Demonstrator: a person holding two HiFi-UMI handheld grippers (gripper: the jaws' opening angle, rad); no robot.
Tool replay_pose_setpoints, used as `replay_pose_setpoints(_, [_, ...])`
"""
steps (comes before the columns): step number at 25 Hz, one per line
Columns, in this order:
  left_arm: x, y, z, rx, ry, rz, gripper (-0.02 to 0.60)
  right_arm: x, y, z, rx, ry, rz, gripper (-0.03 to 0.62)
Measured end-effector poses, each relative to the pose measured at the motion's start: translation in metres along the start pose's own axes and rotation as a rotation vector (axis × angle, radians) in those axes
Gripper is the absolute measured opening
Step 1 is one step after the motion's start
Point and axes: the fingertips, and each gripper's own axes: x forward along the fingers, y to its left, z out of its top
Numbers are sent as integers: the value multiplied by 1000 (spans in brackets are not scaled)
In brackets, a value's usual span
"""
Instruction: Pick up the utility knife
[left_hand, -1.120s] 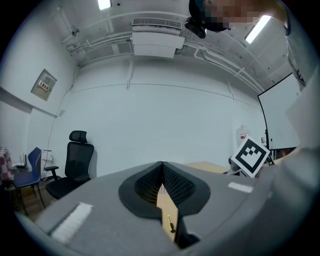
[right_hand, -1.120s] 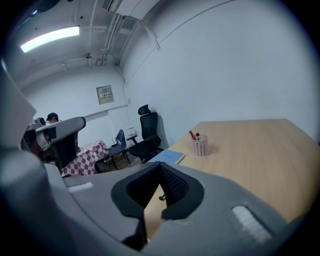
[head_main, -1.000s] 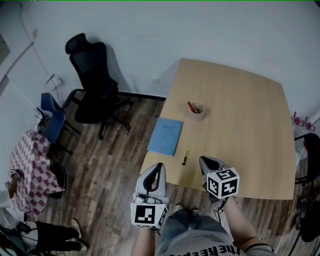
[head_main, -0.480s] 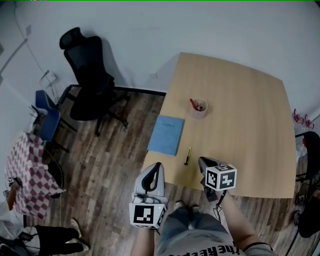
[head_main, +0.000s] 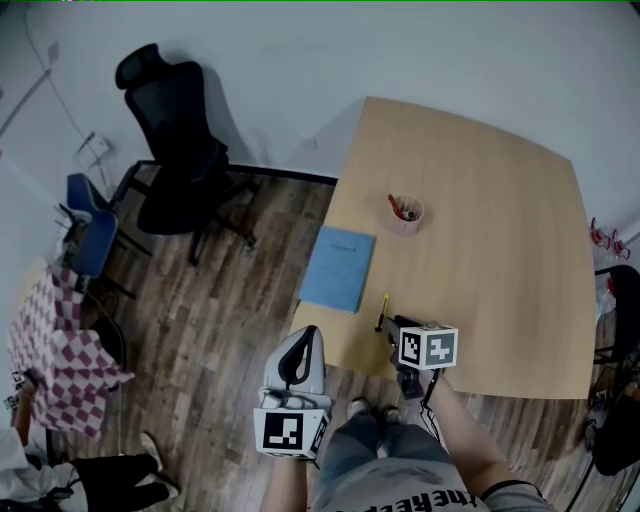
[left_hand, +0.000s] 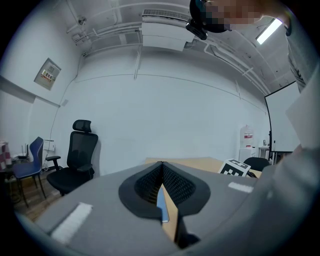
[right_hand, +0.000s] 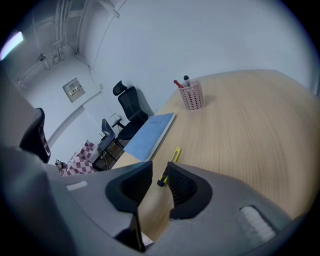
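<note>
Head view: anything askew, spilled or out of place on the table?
Nothing stands out. The pink pen cup stands upright. The utility knife lies flat near the table's front edge. The blue notebook lies flat, close along the left edge; whether it overhangs is unclear.

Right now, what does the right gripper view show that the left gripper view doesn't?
Only the right gripper view: the yellow utility knife ahead of the right gripper's jaws, which have just been opening, empty, and the pink pen cup. Only the left gripper view: that gripper's marker cube. Both: the black office chair and the wooden table.
</note>
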Motion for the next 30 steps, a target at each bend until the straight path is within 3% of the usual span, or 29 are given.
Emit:
replay_pose_setpoints(6, [0,14,-4,-6,15,25,20,23,-5,-10,10,45,-51,141])
replay_pose_setpoints(16, [-4,32,-9,-17,33,57,20,46,-11,-27,-46,105,-168,147])
replay_pose_setpoints(20, [-6,32,-12,-21,36,62,20,46,-12,-28,-144,106,-222,132])
replay_pose_setpoints(23, [-6,32,-13,-20,35,59,20,47,-16,-30,-213,107,-252,63])
replay_pose_setpoints(30, [-4,33,-12,-19,34,52,20,48,-14,-26,-222,83,-219,57])
